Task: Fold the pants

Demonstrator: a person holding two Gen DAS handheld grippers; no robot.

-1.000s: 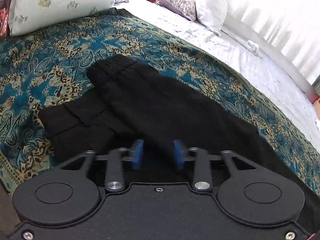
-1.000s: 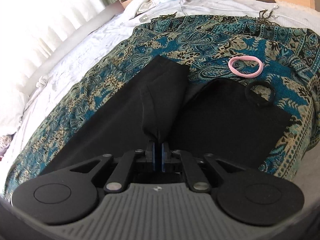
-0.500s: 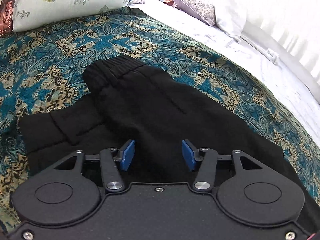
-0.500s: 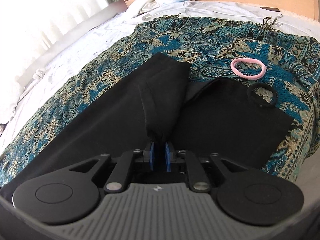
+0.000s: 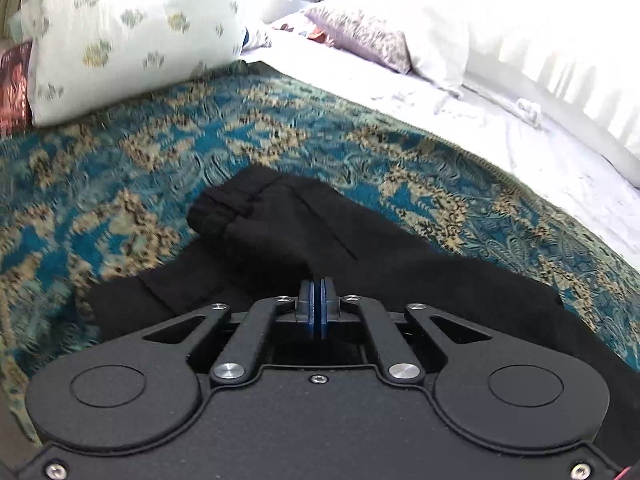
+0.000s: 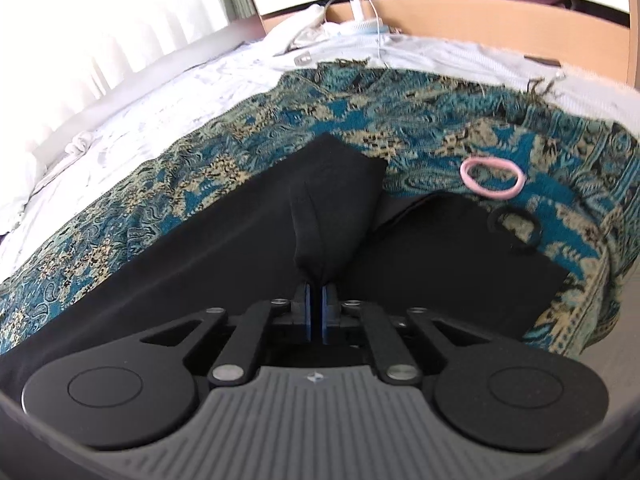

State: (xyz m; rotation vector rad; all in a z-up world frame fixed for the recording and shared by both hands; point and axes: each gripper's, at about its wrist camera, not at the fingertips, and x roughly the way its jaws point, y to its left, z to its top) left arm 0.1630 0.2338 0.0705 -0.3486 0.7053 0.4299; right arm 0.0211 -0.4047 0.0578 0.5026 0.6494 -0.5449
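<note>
I see the black pants [image 5: 328, 240] spread on the teal paisley bedspread [image 5: 120, 168] of the bed. My left hand-held gripper [image 5: 317, 286] has just closed, pads pinching a ridge of the fabric near the waistband at 11 o'clock. My right hand-held gripper [image 6: 316, 290] has just closed too, clamping a raised fold of the leg. A pink hair tie [image 6: 492, 178] lies at 2 o'clock, just beyond a black hair tie [image 6: 516, 232].

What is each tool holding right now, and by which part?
Both hold the black pants. The left tool has just closed on a fold near the waistband; the right tool pinches a raised fold near a leg end.
</note>
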